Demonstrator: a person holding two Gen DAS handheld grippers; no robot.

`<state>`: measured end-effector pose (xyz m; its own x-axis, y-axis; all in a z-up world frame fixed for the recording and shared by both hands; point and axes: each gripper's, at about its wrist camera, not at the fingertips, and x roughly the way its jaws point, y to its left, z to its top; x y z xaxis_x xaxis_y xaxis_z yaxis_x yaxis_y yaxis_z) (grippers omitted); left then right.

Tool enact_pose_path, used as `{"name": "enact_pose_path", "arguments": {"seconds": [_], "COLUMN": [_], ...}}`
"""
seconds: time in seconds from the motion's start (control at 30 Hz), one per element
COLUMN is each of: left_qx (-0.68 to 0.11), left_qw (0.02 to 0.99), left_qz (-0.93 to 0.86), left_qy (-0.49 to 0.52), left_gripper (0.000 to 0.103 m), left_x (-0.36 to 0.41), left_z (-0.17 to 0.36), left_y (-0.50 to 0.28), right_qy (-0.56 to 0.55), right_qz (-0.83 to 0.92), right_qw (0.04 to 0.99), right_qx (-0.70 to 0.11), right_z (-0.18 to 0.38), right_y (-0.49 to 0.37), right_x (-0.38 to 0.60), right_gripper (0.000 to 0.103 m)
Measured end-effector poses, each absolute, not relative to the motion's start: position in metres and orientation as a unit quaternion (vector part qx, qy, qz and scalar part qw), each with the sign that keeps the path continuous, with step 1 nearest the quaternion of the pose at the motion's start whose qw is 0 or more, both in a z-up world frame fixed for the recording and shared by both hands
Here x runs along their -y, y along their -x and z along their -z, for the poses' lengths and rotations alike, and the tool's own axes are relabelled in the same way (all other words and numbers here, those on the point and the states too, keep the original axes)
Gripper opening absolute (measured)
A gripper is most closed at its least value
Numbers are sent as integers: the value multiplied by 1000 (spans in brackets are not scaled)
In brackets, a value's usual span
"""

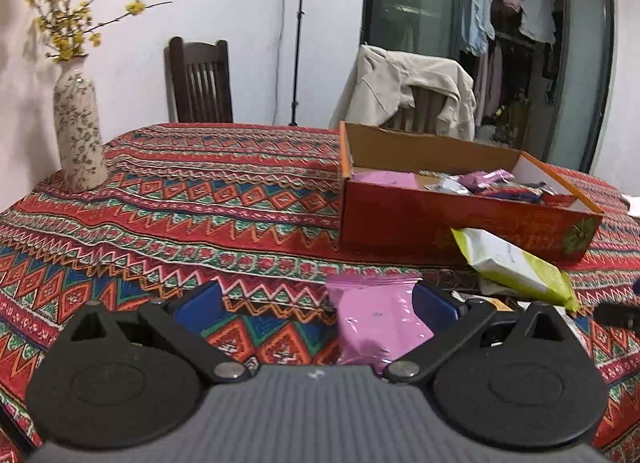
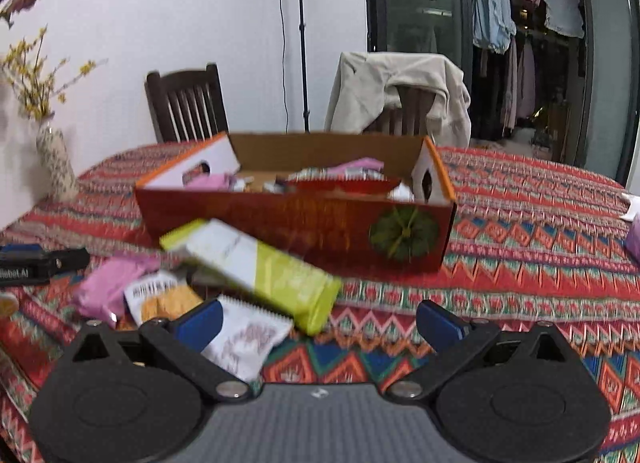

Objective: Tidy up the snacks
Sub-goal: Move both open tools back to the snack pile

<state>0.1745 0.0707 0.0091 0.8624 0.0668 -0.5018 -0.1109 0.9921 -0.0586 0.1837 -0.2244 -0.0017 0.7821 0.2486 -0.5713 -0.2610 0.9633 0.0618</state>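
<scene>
Snacks [image 2: 256, 275] lie before the box [image 2: 296, 223]; both grippers [image 1: 316, 303] [image 2: 318, 323] spread, vase [image 1: 78, 131] well aside.

An open red cardboard box [image 2: 296, 229] sits on the counter, holding pink and silvery snack packets [image 1: 486, 179]. A lime-and-white pouch [image 2: 260, 271] leans tilted against its front wall. Beside it lie a pink packet [image 2: 106, 291], an orange-and-white packet [image 2: 162, 297] and a white packet [image 2: 248, 337].

Left gripper [image 1: 316, 299] and right gripper [image 2: 318, 321] both level, jaws spread wide, blue pads apart
</scene>
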Motion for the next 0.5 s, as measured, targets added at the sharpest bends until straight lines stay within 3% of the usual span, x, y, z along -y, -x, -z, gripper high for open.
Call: {"name": "enact_pose_path", "arguments": {"seconds": [0.5], "left_qx": [-242], "left_qw": [967], "left_qz": [-43], "left_qy": [64], "left_gripper": [103], "left_x": [-78], "left_z": [-9], "left_y": [-170], "right_qy": [12], "right_qz": [-140], "right_qw": [938], "right_qx": [-317], "right_z": [9], "right_y": [-182], "right_x": [207], "right_gripper": [103]}}
